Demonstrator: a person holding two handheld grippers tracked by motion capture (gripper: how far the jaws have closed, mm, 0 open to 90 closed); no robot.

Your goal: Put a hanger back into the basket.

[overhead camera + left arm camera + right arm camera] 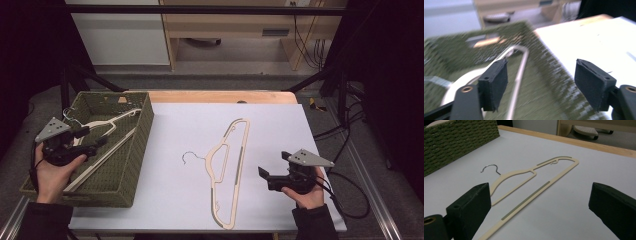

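Desk (280, 130): a wooden top covered by a white sheet, with dark floor and pale cabinets behind it; we treat the sheet as our working field. Basket (135, 150): green woven, rectangular, at the left edge of the desk, partly overhanging the sheet; it already holds one cream hanger (107, 125) lying slantwise inside, hook toward the far left corner. Second hanger (231, 170): cream with grey strips, flat on the sheet near the middle, well apart from the basket, its wire hook (189, 156) pointing toward the basket side; this is the item we judge to be next for the basket. Left gripper (95, 139): held over the basket interior, jaws standing apart with nothing between the pads; in the left gripper view the basket hanger lies below and between them, untouched. Right gripper (264, 176): jaws wide, empty, resting just beside the long bar of the second hanger and aimed at it, as the right gripper view shows. Handling note: we would close on the hanger's straight bar near its middle, where it is thin and flat against the sheet, coming in low so that one pad slides under the edge; lift level, carry it clear of the basket wall, and lay it alongside the first hanger with the hooks turned the same way so they do not tangle.
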